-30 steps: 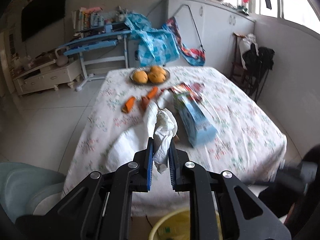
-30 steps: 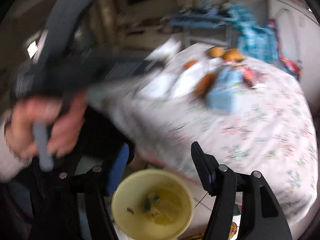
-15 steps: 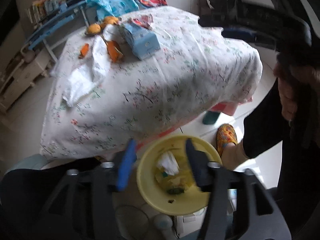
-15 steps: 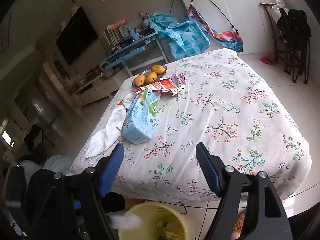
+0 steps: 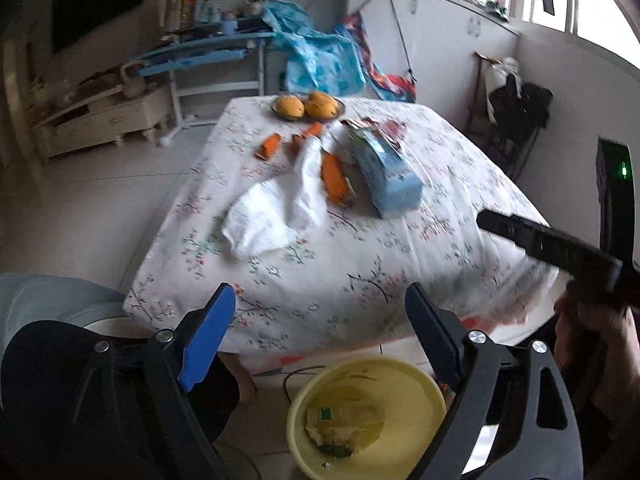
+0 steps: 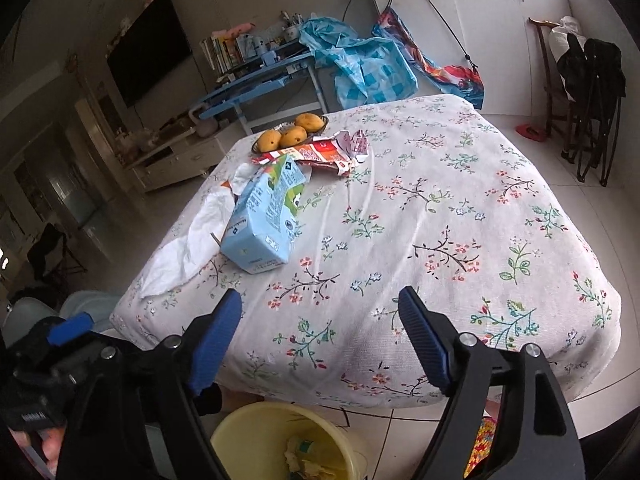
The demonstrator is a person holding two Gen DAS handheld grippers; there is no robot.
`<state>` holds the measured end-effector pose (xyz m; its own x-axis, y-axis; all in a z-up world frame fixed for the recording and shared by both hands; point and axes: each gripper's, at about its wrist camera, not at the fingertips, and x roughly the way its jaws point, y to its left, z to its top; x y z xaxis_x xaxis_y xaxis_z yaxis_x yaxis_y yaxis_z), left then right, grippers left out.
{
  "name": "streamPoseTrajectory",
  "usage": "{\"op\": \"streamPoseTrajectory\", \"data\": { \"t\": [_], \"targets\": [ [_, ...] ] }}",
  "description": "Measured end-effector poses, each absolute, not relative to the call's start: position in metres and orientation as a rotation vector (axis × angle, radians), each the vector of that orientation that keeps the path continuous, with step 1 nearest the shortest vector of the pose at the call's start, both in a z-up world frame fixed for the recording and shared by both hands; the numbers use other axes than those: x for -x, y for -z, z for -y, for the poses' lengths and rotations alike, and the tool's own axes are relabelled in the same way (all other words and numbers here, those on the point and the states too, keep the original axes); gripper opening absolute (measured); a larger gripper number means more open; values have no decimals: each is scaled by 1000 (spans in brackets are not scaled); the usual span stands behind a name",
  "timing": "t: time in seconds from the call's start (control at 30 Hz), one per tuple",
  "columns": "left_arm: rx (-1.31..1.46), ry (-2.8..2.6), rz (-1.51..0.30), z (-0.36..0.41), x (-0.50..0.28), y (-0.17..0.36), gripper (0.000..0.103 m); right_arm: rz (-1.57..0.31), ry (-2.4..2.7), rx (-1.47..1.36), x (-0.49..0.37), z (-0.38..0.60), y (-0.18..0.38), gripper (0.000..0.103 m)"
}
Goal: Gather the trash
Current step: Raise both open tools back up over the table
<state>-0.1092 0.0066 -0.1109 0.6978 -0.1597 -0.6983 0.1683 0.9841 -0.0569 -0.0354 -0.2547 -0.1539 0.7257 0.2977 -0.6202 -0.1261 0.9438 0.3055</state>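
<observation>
One yellow round plastic bin (image 5: 366,412) stands on the floor just below the near edge of the desk (image 5: 400,264), which wears a white floral cloth; scraps of paper and wrapper lie in the bin's bottom. On the cloth lie one light-blue milk carton (image 6: 266,216), one crumpled white tissue (image 5: 276,208), one torn red-and-white foil wrapper (image 6: 326,152) and three pieces of orange peel (image 5: 334,180). A dark dish of three mangoes (image 6: 290,134) sits at the far edge.

The carton lies on its side, its long axis running from the near-left toward the far side, flat base facing the cameras and gabled top toward the wrapper. The tissue stretches roughly parallel to it on its left, the largest peel between them.

The left claw (image 5: 320,332) hangs above the near desk edge and the bin, its jaws having just been opening, now wide apart with nothing between them. The right claw (image 6: 320,336) hovers over the near cloth, its jaws likewise spread and empty after opening further.

The right half and near strip of the cloth lie bare. Bare floor tiles run along both sides.
</observation>
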Motion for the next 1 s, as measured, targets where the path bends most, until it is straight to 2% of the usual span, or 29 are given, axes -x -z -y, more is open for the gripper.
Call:
{"op": "streamPoseTrajectory", "data": {
  "t": [0.13, 1.0],
  "targets": [
    [-1, 162, -761, -10, 108, 109, 88, -730, -235, -233, 34, 252, 156, 80],
    [44, 139, -765, -18, 106, 112, 91, -756, -231, -202, 30, 247, 163, 81]
  ]
}}
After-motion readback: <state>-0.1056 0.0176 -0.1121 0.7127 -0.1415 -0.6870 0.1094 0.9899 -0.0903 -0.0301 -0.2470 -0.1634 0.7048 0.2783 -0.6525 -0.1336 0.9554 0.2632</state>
